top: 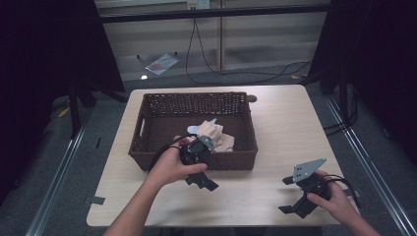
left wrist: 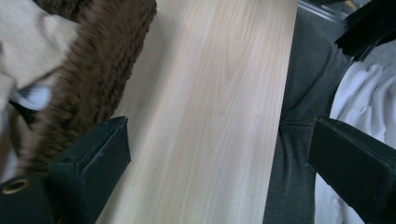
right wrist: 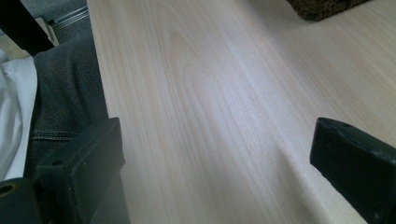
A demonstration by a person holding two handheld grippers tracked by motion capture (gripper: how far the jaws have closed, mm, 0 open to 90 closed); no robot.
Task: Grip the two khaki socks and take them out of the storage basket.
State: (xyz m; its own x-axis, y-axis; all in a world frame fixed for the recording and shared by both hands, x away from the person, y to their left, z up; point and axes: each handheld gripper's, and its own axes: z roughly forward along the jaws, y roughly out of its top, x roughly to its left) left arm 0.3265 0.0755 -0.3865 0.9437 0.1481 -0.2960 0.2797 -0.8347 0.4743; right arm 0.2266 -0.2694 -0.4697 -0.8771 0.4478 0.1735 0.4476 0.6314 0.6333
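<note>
A dark brown wicker basket (top: 162, 118) stands in the middle of the wooden table (top: 285, 128). A beige cloth (top: 219, 135) lies inside it, against the front wall. My left gripper (top: 201, 183) hovers at the basket's front wall, just below the cloth, jaws pointing back toward the table's near edge. In the left gripper view the left gripper (left wrist: 217, 140) is open with only table between its jaws; the basket (left wrist: 100, 70) and cloth (left wrist: 32, 42) sit at the left. My right gripper (top: 286, 195) rests open at the front right, and in its own view the right gripper (right wrist: 217, 140) holds nothing.
Bare tabletop lies right of the basket and along the front edge. A basket corner (right wrist: 327, 7) is at the top of the right gripper view. The person's grey trousers (left wrist: 299, 116) and white shirt (left wrist: 359, 93) lie past the table's near edge. Cables (top: 236, 73) trail on the floor behind.
</note>
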